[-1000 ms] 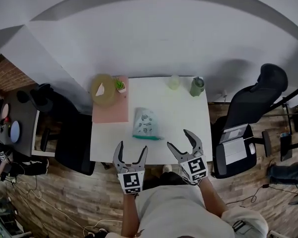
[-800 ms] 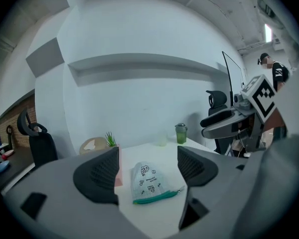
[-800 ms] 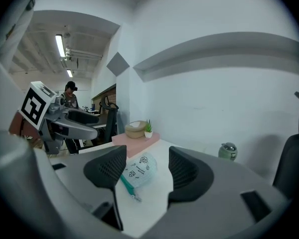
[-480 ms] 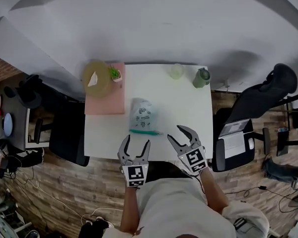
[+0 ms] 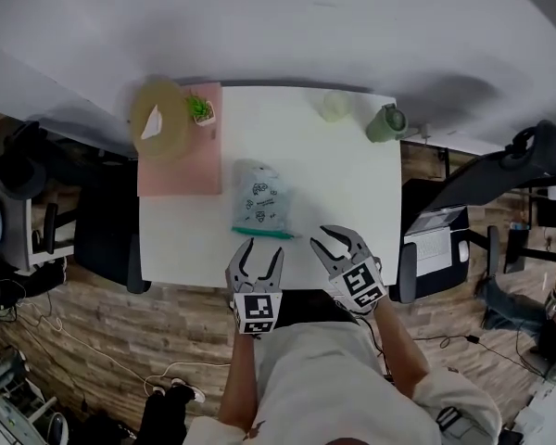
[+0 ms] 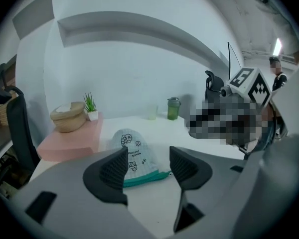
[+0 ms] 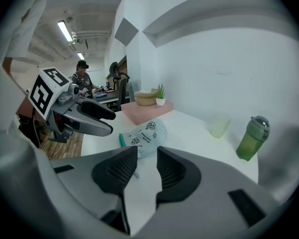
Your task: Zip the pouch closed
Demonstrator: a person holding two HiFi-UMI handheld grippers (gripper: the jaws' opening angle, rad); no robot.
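One white table (image 5: 343,184) stands against the wall, and one pouch (image 5: 258,200) lies flat near its middle, toward the near edge. The pouch is pale with small black drawings, and its single teal zip edge (image 5: 262,234) runs across its near end.

The person holds two grippers over the near edge. The left gripper (image 5: 261,248) points at the zip edge from just on the near side. Its jaws have just been closing, yet they stand well apart, with nothing pressed between the pads; the pouch shows beyond the gap. The right gripper (image 5: 330,238) sits just right of the pouch's near right corner. Its jaws have just been closing too, down to a narrow gap, and nothing is between them.

On the far left of the table lies one pink block (image 5: 179,167), touching the pouch's left side or just beside it. It carries one tan bowl (image 5: 157,128) and one small potted plant (image 5: 200,109). At the far right stand one clear cup (image 5: 335,106) and one green bottle (image 5: 385,123), near each other and well apart from the pouch.
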